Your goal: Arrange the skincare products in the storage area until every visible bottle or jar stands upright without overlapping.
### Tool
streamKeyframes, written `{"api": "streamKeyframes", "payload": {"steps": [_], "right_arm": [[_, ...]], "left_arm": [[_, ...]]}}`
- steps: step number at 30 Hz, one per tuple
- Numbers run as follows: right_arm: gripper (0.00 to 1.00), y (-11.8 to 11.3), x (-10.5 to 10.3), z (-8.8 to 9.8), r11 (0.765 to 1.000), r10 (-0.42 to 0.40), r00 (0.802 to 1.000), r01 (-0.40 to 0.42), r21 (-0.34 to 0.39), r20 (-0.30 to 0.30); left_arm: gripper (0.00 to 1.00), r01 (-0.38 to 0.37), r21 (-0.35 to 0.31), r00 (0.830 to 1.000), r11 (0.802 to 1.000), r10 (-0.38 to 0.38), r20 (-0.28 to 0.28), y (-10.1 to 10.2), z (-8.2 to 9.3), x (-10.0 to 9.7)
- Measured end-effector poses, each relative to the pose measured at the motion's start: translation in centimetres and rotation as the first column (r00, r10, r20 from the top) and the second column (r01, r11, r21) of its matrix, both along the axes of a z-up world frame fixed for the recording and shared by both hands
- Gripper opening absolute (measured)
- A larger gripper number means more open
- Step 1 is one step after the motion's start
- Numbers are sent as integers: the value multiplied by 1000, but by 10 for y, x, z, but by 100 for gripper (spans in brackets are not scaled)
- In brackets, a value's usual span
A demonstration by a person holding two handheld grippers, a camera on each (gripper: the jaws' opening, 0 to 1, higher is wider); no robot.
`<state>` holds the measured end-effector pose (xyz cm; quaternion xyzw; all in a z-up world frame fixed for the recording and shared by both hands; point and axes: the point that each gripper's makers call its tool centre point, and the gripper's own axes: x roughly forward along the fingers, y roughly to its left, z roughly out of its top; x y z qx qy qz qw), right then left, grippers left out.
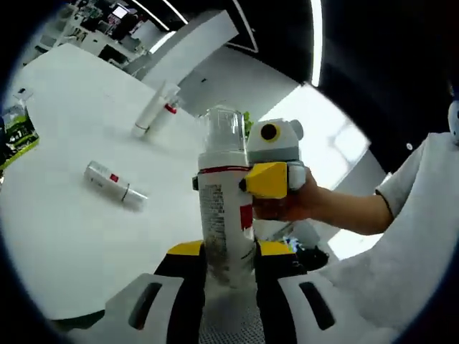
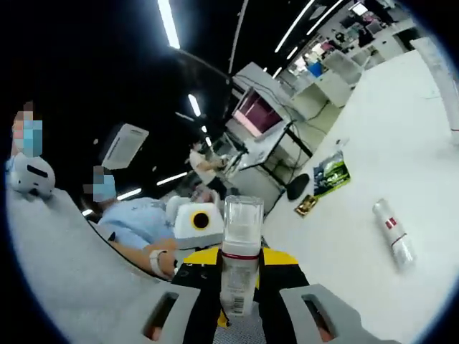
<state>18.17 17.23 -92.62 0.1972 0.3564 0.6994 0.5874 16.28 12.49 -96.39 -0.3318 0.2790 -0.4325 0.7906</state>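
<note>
While both grippers are up off the table, they're clamped on the same thing: a white bottle (image 1: 224, 215) with a clear cap, red band and small print on its side. From the left gripper view, the left gripper (image 1: 228, 252) has its yellow-tipped jaws squeezed around the lower body of that bottle, which stands upright between them, and the right gripper (image 1: 267, 179) comes in from the right with a yellow jaw pressed against the bottle's upper part, just under the cap. You can see the person's hand (image 1: 297, 204) wrapped around that gripper and a white sleeve (image 1: 423, 179) behind it. Over in the right gripper view, the right gripper (image 2: 240, 266) is closed on the bottle (image 2: 239, 265) too, with the clear cap sticking up above the jaws, and the left gripper (image 2: 197, 223) shows right behind it on the left. Further out on the white table (image 1: 64, 236), two more skincare products are lying flat on their sides: a small silver tube (image 1: 115, 184) with a red mark, well apart from the held bottle, and a longer white tube (image 1: 154, 110) with a red band further back. The silver tube (image 2: 393, 233) also shows in the right gripper view, lying on the table (image 2: 344, 258), with a green packet (image 2: 331, 173) near the table edge beyond it. Some people sit in the background there.
</note>
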Motion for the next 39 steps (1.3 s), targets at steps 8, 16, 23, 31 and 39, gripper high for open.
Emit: {"api": "streamKeyframes", "payload": {"steps": [8,16,23,31,39], "right_arm": [[12,3,1,7,998,0,999,3,63,-48],[14,15,15,-12,980,-198,980,198,-18,-29],[16,20,21,-22,935,-343,939,338,-108,-25],[16,34,12,-42,908,-323,943,334,-252,86],[15,44,11,-49,878,-332,933,359,-316,136]], "left_arm": [[19,-8,-14,999,1000,9,44,2,9,-1],[18,-116,135,993,984,110,53,16,-10,13],[18,-200,260,980,945,195,44,31,-22,22],[18,-234,407,972,883,222,77,49,-35,25],[18,-260,536,965,803,231,123,65,-44,25]]}}
